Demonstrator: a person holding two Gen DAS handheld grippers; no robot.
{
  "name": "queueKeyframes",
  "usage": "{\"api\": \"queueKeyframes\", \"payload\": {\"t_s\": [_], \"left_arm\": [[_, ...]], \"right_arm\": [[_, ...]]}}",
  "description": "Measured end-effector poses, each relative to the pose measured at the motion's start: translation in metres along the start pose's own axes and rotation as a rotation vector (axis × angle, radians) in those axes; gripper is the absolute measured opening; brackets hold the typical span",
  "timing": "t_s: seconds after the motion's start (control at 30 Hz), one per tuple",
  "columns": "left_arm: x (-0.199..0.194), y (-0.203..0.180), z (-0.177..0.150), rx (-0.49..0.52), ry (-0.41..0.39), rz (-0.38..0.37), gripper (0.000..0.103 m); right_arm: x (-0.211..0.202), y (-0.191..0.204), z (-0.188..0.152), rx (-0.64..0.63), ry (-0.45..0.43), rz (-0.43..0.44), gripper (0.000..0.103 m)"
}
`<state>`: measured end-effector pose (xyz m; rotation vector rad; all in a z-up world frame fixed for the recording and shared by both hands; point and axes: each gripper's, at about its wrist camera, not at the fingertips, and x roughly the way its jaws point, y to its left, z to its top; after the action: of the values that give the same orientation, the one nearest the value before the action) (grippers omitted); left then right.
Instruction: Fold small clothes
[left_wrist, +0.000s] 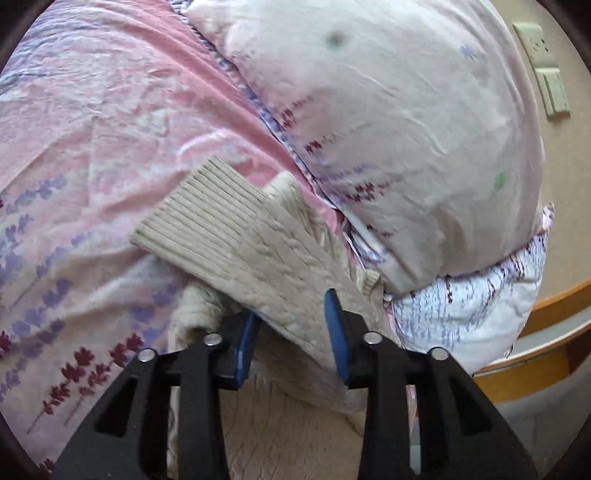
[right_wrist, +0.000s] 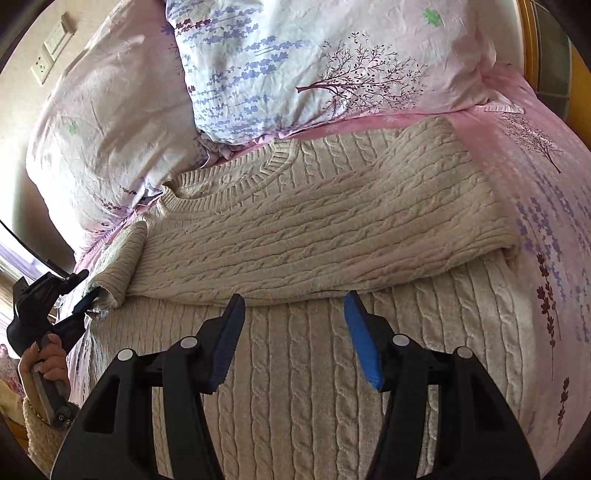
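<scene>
Our left gripper (left_wrist: 291, 332) has its blue pads spread apart with a fold of the cream cable-knit sweater (right_wrist: 317, 229) lying between them; we cannot tell whether either pad touches the knit, and nothing is pinched. From the right wrist camera that same gripper (right_wrist: 86, 301) shows at nine o'clock, at the sweater's left edge. Our right gripper (right_wrist: 293, 332) hangs wide open above the sweater's lower body and has hold of nothing. The sweater lies flat across the pink floral bedsheet (left_wrist: 92, 129), its collar toward twelve o'clock and one sleeve folded across the chest toward three o'clock; its ribbed cuff (left_wrist: 199, 214) points to ten o'clock in the left wrist view. Beyond the collar, two pillows lean: a pale pink pillow (right_wrist: 103, 140) at ten o'clock and a lavender-print pillow (right_wrist: 295, 62) at twelve. Past them we see a beige wall with a socket and switch plates (left_wrist: 543, 62) at two o'clock, and a wooden bed frame (left_wrist: 554, 306) at four o'clock.
</scene>
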<state>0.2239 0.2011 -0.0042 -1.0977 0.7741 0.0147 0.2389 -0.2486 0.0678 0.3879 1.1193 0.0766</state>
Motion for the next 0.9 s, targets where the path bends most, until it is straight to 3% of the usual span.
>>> {"api": "queueKeyframes", "payload": {"t_s": [0.03,0.1,0.2,0.3,0.37,0.4,0.43,0.47,0.5,0.6,0.67,0.73,0.83,0.9], "left_arm": [[-0.001,-0.001,0.003,-0.009,-0.012,0.002,0.015],[-0.002,-0.018,0.002,0.038,-0.037,-0.017,0.008],[0.002,-0.068,-0.019,0.198,-0.023,-0.102,0.007],[0.019,-0.122,-0.059,0.372,0.065,-0.199,0.007],[0.040,-0.152,-0.092,0.484,0.169,-0.241,0.007],[0.053,-0.165,-0.111,0.545,0.240,-0.251,0.008],[0.068,-0.176,-0.132,0.618,0.310,-0.238,0.017],[0.082,-0.185,-0.153,0.703,0.382,-0.222,0.032],[0.092,-0.191,-0.173,0.785,0.443,-0.208,0.037],[0.095,-0.190,-0.201,0.879,0.524,-0.214,0.041],[0.078,-0.183,-0.193,0.884,0.501,-0.226,0.046],[0.055,-0.172,-0.172,0.890,0.413,-0.187,0.050],[0.017,-0.146,-0.132,0.894,0.228,-0.067,0.053],[0.001,-0.129,-0.101,0.866,0.122,0.039,0.055]], "right_arm": [[-0.001,-0.001,0.000,-0.002,-0.002,0.000,0.058],[-0.005,-0.004,0.000,0.001,-0.013,-0.003,0.058],[-0.017,-0.015,0.003,0.015,-0.042,-0.021,0.058],[-0.028,-0.029,0.006,0.043,-0.078,-0.032,0.058],[-0.034,-0.042,0.009,0.060,-0.090,-0.032,0.058],[-0.035,-0.048,0.009,0.074,-0.095,-0.038,0.058],[-0.036,-0.054,0.010,0.090,-0.099,-0.045,0.058],[-0.036,-0.060,0.012,0.110,-0.082,-0.029,0.058],[-0.036,-0.066,0.013,0.127,-0.080,-0.034,0.058],[-0.036,-0.077,0.017,0.154,-0.076,-0.019,0.058],[-0.037,-0.078,0.021,0.154,-0.077,0.015,0.057],[-0.035,-0.074,0.027,0.154,-0.062,0.083,0.051],[-0.022,-0.062,0.037,0.140,-0.013,0.186,0.045],[-0.010,-0.051,0.041,0.124,0.016,0.197,0.044]]}}
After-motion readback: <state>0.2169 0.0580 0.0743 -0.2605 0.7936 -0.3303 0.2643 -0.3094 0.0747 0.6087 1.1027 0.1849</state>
